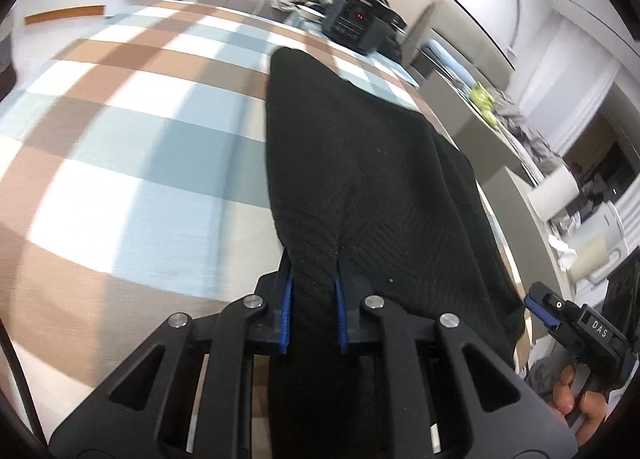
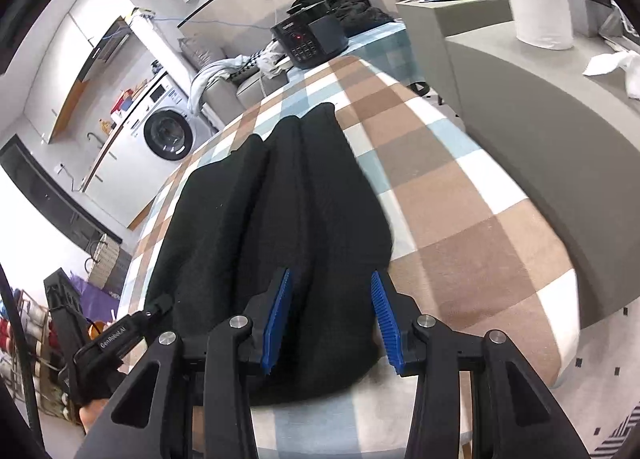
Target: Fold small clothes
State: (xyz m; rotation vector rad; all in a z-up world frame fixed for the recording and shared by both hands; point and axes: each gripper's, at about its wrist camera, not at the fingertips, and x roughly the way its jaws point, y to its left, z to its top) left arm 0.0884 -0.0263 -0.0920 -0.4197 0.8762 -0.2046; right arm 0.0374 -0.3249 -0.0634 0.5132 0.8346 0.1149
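Black knit cloth, the garment (image 1: 360, 163) lies stretched lengthwise on the checked tablecloth (image 1: 132, 131), its near hem bunched and pinched tight in my left gripper (image 1: 314, 283), while my right gripper (image 2: 332, 319) stands spread open around the near edge on the other side, the blue pads (image 2: 384, 315) not yet pressing the fabric. To fold well, I judge I should close the right one on the hem at the same depth as the left, then lift both corners level and carry them together toward the far end near the black box (image 2: 310, 39), keeping the cloth taut so no ridges get folded in.
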